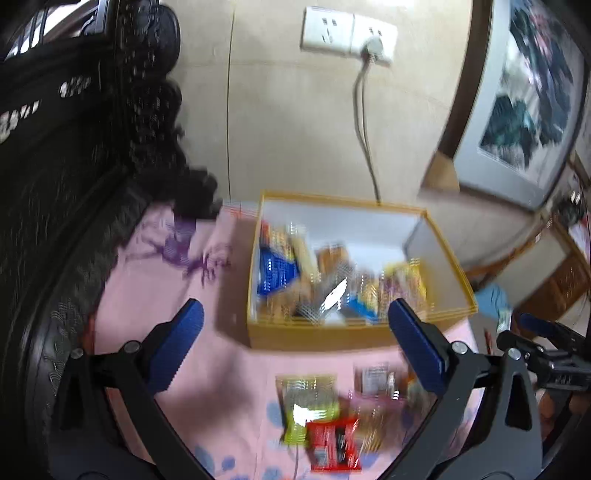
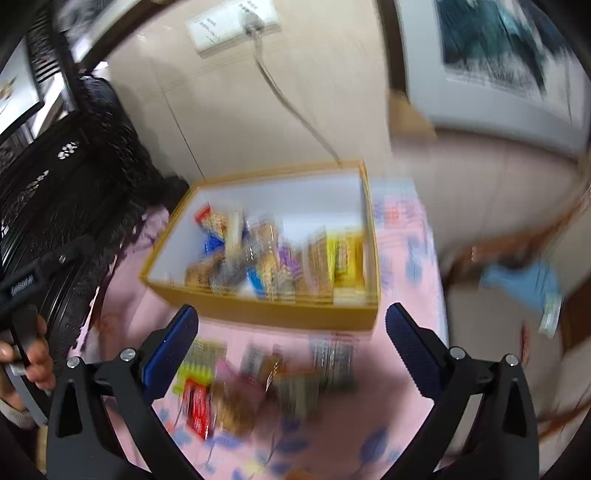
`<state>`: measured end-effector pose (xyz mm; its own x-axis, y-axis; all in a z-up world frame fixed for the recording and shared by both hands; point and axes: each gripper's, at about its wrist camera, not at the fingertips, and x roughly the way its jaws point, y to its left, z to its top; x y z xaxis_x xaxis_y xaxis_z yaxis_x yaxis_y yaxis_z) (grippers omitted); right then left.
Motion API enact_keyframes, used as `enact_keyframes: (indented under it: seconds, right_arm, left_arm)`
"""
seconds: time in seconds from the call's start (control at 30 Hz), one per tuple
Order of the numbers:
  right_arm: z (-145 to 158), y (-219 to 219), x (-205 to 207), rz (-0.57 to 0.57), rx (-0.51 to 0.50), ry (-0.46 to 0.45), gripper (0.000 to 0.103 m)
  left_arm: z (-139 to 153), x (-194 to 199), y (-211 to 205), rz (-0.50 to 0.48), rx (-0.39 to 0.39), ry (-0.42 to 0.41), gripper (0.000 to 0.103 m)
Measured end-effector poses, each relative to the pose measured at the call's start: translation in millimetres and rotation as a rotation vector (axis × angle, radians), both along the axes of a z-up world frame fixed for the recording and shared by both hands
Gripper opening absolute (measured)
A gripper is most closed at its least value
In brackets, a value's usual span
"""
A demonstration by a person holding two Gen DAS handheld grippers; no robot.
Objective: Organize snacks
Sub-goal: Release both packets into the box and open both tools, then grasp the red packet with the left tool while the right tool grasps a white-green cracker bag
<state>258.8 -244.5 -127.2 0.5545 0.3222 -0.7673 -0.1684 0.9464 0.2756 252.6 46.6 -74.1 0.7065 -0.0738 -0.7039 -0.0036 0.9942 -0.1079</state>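
1. The left gripper (image 1: 295,332) has its jaws spread wide, released, with nothing between the blue pads (image 1: 181,343) and nothing touched.
2. The right gripper (image 2: 291,336) is the same: jaws fully apart, empty, hanging above the loose snacks.
3. The yellow box (image 2: 258,306) stands on the pink worktop (image 1: 140,295), at 12 o'clock from both grippers, close to the wall. It holds a jumble of snack packets (image 2: 273,258), among them blue, purple and yellow wrappers.
4. More packets lie loose on the worktop in front of the box, at 6 o'clock from it: a red packet (image 1: 334,446) touching a yellow-green packet (image 1: 306,402), with brown and grey ones just beside them.
5. All printing on the wrappers is smeared by blur; no brand or word can be read.
6. In the right wrist view a hand (image 2: 35,360) at 9 o'clock grips a black handle.
7. A wall socket (image 1: 347,35) with a grey cord (image 1: 364,122) plugged in sits above the box.
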Motion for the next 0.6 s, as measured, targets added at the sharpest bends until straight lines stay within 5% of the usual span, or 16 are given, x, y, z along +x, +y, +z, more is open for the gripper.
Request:
enact_keyframes:
  seconds: [0.13,0.33,0.6]
  right_arm:
    - [-42.9,-10.3,-30.2,-0.05,0.045,0.137,0.102]
    - [-74.5,-6.0,-49.5,-0.119,-0.046,0.218,0.102]
    - [-93.7,9.8,-25.4,-0.069,-0.056,0.181,0.102]
  left_arm:
    - [-34.7,-35.7,-5.8,-0.016,-0.008,0.082,0.101]
    - [-74.1,-83.8,-18.2,-0.054,-0.007,0.195,0.101]
    - [-77.6,-106.1,-15.1,-0.033,-0.021,0.215,0.101]
